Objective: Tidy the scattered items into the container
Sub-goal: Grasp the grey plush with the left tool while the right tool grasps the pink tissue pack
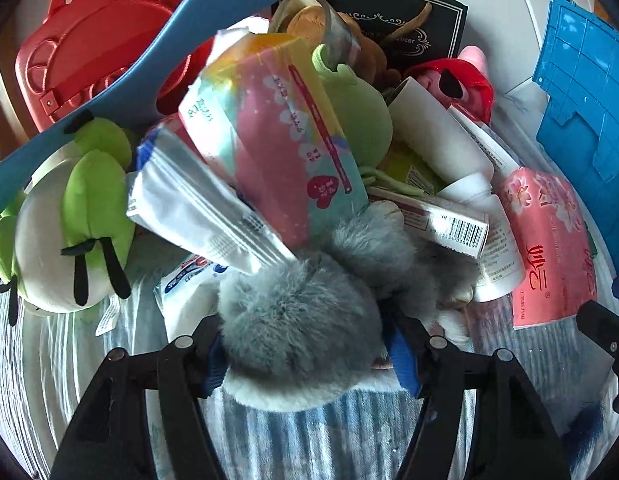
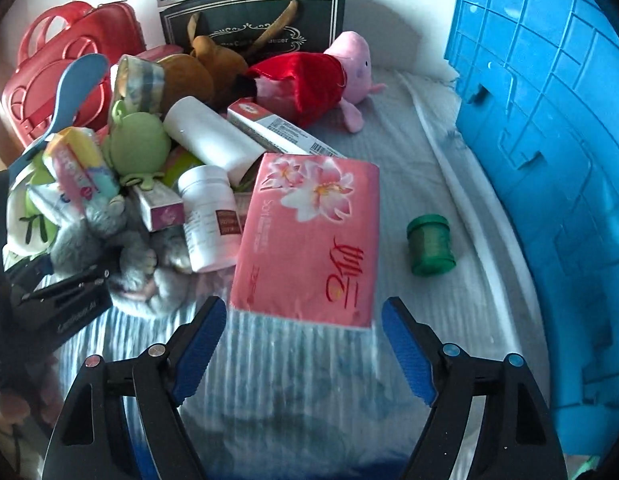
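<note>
Tissues: the pink tissue pack [image 2: 309, 236] lies flat on the striped cloth [image 2: 293, 380] straight ahead of the right gripper [image 2: 303, 348], its near short edge just beyond the fingertips. Its long axis runs away from the gripper, so the short width sits across the gap. The jaws stand wide, empty, a little wider than the pack, the blue pads not touching it. I judge this hand the nearer one for the pack, and the blue crate [image 2: 549, 160] stands close on its right.

The grey plush [image 1: 305, 320] lies at the near edge of the heap, between the fingers of the left gripper [image 1: 309, 360]. Both blue pads sit against its fur, though whether they squeeze or merely flank it is hard to say.

A green jar [image 2: 431, 246] stands alone between pack and crate.

The crate is cut off in both views; its opening and inside are not visible. Much of the heap is buried under a pastel packet [image 1: 277, 132], and the plush's underside is hidden.
</note>
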`<action>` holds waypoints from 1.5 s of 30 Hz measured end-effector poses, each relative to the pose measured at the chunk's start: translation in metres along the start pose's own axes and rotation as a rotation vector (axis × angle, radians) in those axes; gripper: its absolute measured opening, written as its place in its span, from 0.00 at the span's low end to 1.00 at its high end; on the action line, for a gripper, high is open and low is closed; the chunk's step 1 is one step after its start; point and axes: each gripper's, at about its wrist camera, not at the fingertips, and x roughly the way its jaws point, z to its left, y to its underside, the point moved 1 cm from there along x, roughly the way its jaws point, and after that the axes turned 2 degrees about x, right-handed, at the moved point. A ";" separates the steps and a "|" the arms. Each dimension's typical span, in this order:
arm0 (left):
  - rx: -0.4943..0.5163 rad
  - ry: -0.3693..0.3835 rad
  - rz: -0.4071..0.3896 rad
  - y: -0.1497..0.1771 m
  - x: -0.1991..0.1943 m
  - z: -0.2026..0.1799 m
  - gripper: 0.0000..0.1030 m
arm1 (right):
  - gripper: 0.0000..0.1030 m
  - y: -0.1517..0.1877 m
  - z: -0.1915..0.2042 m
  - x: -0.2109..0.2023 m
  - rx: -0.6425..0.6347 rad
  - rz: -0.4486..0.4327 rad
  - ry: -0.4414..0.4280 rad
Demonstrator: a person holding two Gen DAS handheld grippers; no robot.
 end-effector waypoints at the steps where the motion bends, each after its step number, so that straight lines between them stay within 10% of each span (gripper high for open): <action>1: 0.002 0.005 -0.001 0.000 0.002 -0.001 0.64 | 0.79 -0.001 0.000 0.005 0.003 0.002 0.003; 29: 0.014 0.016 -0.014 0.013 -0.004 -0.004 0.50 | 0.89 -0.002 -0.010 0.046 0.077 -0.020 -0.023; 45: -0.013 -0.005 -0.201 0.023 -0.131 -0.004 0.39 | 0.89 0.027 0.002 -0.081 0.010 -0.228 -0.038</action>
